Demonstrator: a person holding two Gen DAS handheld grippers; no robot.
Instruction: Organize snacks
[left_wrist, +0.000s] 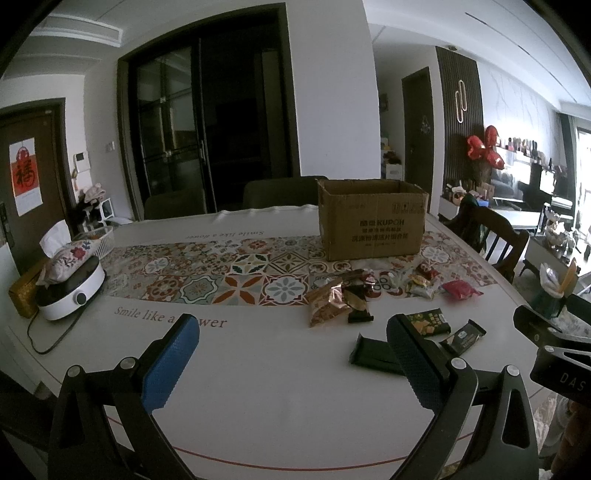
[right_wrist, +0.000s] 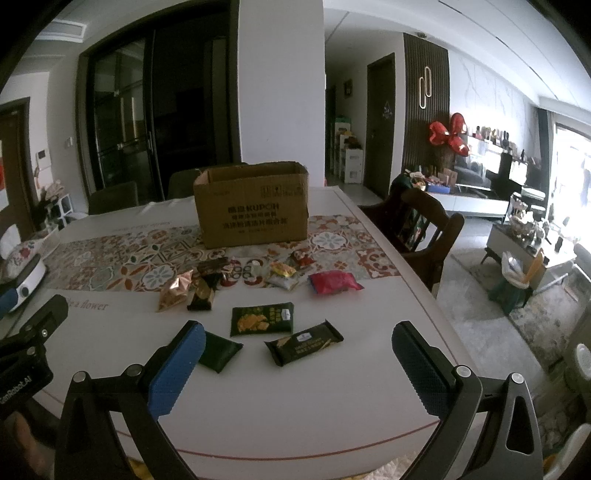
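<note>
Snack packets (right_wrist: 258, 291) lie scattered on table (right_wrist: 295, 406) in front of open cardboard box (right_wrist: 253, 206); none visibly packed. Left gripper (left_wrist: 291, 354) and right gripper (right_wrist: 295, 358) hover nearside, jaws apart, empty. Sorting apparently unstarted.

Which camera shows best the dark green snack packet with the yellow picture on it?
The right wrist view. There the dark green packet lies whole and unobstructed on the table, between the open fingers of the right gripper. In the left wrist view a finger of the left gripper covers part of it.
</note>
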